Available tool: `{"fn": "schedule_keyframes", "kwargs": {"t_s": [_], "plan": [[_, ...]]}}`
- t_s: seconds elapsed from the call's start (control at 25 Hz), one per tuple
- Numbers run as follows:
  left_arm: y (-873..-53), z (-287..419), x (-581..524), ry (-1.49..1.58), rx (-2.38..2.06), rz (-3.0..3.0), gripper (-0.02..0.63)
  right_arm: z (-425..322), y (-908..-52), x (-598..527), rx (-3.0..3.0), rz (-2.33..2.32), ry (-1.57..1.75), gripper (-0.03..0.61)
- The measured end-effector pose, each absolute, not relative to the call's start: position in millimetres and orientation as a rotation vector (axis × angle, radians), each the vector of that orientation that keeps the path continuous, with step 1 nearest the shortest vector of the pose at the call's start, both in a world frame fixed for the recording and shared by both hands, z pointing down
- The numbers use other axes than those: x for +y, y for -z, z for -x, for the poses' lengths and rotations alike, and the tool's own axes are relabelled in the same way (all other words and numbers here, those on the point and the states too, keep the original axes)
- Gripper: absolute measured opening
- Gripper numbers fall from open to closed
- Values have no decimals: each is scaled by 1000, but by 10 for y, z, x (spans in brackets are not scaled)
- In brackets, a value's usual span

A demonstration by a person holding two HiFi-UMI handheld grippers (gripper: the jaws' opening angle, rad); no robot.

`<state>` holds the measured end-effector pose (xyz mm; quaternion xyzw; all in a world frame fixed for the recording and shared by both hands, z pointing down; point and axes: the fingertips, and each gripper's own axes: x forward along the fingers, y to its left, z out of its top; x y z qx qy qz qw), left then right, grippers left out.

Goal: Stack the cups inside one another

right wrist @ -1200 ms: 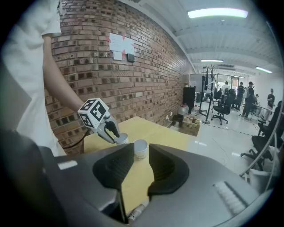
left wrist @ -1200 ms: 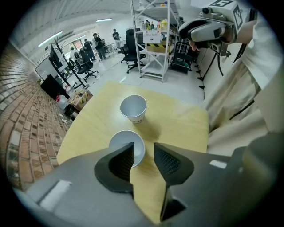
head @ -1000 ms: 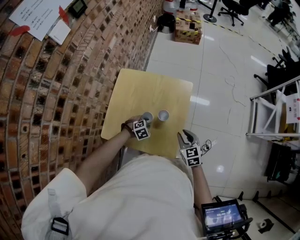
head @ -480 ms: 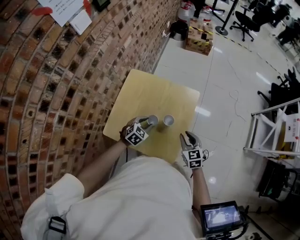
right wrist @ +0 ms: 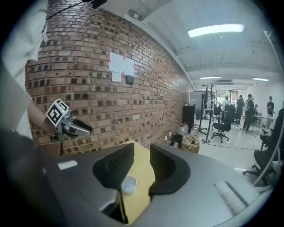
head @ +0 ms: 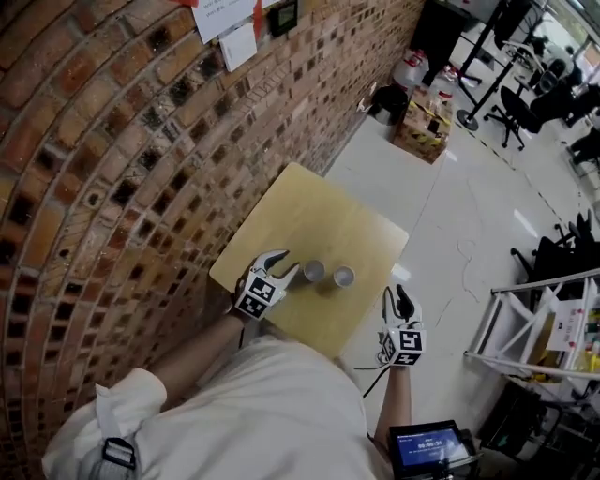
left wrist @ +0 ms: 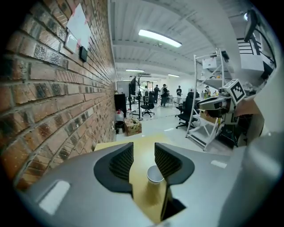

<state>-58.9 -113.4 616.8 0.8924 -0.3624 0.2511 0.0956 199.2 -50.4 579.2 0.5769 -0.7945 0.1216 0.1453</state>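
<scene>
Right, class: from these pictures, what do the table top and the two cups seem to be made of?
Table top: pale yellowish wood or wood laminate, smooth and matte. The colour is even and no grain shows, so it could be either.
Cup nearer the wall and other cup: greyish walls, pale rims, dull sheen. They could be metal, paper or plastic; too small to tell.

A brick wall (head: 112, 141) with papers (head: 225, 14) pinned high runs beside a pale wooden bench (head: 309, 211), and beyond it — on the glossy white floor (head: 450, 216) — stand a taped cardboard box (head: 422, 127), black office chairs (head: 520, 108) and a white metal rack (head: 534, 328).
</scene>
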Motion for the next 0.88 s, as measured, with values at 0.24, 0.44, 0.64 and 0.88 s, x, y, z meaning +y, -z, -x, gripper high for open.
{"fn": "schedule_keyframes", "kwargs": {"t_s": [0.24, 0.44, 0.64, 0.88], "plan": [[-6164, 850, -1080, -630, -1093, -2572, 169, -2169, -5605, -563, -2280, -1716, -304, 110], [-6207, 1052, -1062, -630, -1136, -2539, 169, -2349, -5722, -506, -2226, -1767, -348, 117], [-6234, 1115, -1114, -649, -1150, -2532, 166, -2342, -5736, -503, -2215, -1791, -351, 117], [-6189, 996, -1149, -658, -1113, -2561, 167, -2299, -5713, -439, -2253, -1819, -393, 117]]}}
